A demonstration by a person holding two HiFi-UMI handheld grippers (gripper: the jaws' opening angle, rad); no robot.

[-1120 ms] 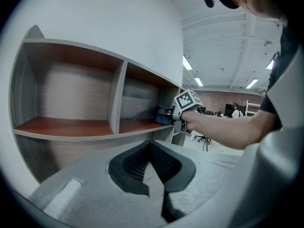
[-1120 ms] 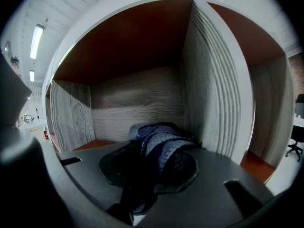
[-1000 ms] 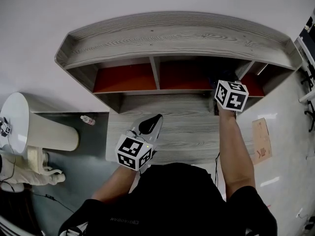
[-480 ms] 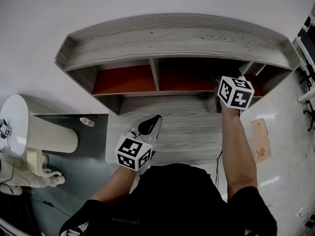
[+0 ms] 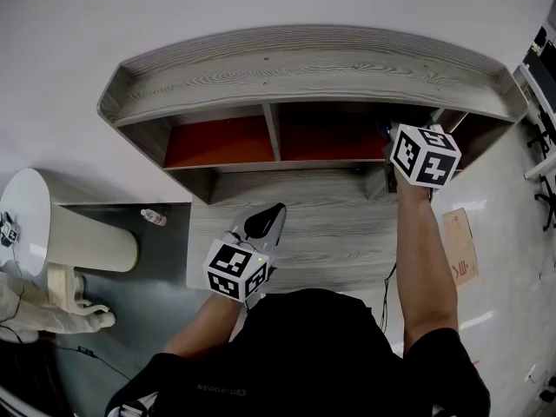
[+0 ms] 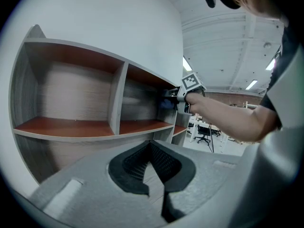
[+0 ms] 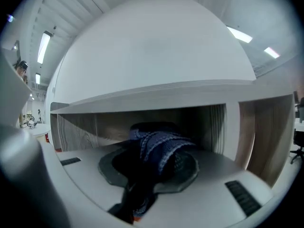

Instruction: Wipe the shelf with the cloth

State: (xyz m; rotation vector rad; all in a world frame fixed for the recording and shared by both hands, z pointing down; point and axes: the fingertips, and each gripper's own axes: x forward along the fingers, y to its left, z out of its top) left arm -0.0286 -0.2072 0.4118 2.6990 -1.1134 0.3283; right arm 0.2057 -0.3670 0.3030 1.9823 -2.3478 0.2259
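The grey wooden shelf (image 5: 304,68) has orange-red boards (image 5: 221,139) in its compartments. My right gripper (image 5: 393,139) reaches into the middle compartment's right end, by an upright divider (image 7: 232,132). It is shut on a dark blue knitted cloth (image 7: 159,146), which bunches over the jaws of the right gripper (image 7: 152,159) and hides their tips. The left gripper view shows that cloth (image 6: 166,103) against the compartment's back. My left gripper (image 5: 265,221) hovers over the lower grey board (image 5: 330,233), away from the shelf. The left gripper (image 6: 152,145) is shut, holding nothing.
A white rounded table (image 5: 35,224) stands at the left, with a small bottle (image 5: 154,217) on the floor beside it. A flat cardboard piece (image 5: 458,246) lies on the floor at the right. Office chairs (image 6: 205,136) show far beyond the shelf's right end.
My right gripper has slid to the right and a little deeper along the shelf with the cloth. The left gripper has stayed put.
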